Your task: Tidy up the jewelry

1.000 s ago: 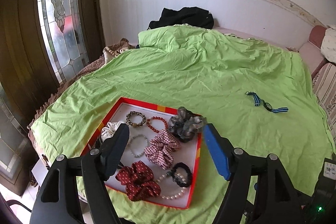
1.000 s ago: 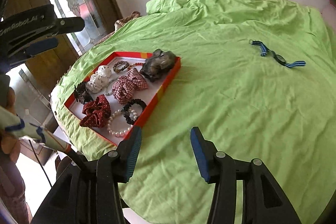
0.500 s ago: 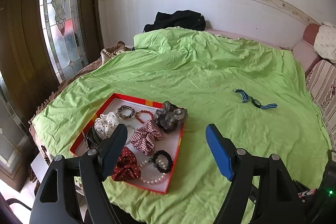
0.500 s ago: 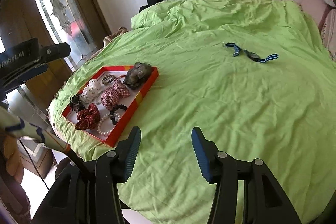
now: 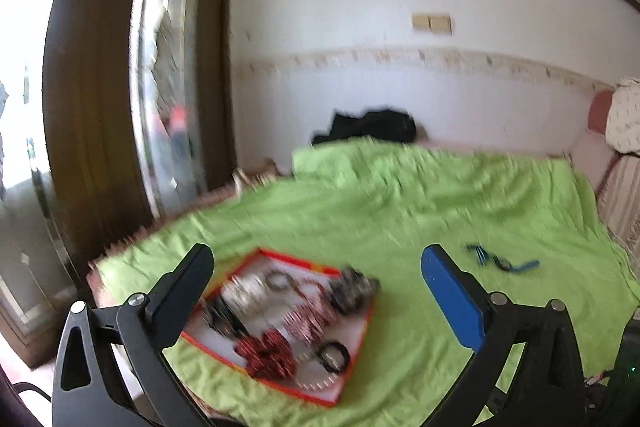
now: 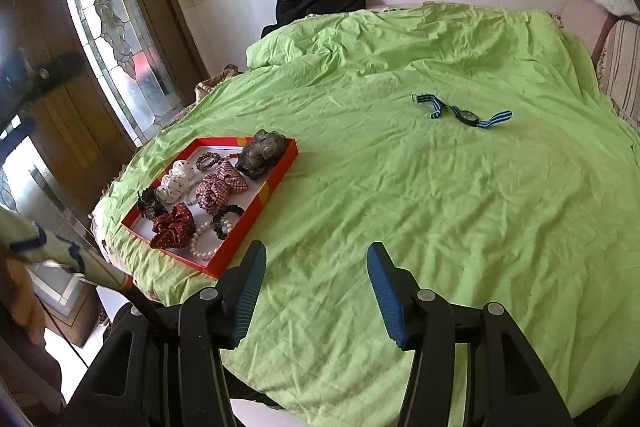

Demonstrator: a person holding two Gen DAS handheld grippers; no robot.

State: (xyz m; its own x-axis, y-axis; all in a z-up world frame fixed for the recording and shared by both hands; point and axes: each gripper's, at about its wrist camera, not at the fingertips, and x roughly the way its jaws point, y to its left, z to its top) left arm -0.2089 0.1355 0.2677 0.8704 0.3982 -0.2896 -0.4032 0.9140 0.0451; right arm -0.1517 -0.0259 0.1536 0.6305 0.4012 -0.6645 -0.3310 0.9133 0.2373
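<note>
A red-rimmed tray (image 6: 280, 171) lies on the green bedsheet at the left, holding scrunchies, bead bracelets and a pearl bracelet (image 6: 206, 241). It shows blurred in the left wrist view (image 5: 352, 359). A watch with a blue striped strap (image 6: 464, 113) lies alone on the sheet farther right, also in the left wrist view (image 5: 500, 261). My left gripper (image 5: 316, 291) is open and empty, held back above the tray. My right gripper (image 6: 316, 287) is open and empty above the sheet near the bed's front edge.
The green sheet (image 6: 440, 207) covers a large bed. A black garment (image 6: 320, 3) lies at the far edge by the white wall. A wooden door with stained glass (image 6: 108, 27) stands at the left. A striped sofa (image 6: 620, 67) is at the right.
Both grippers have pulled back and up from the bed. The tray and watch look smaller and farther. The left wrist view is now motion-blurred. Nothing was picked up.
</note>
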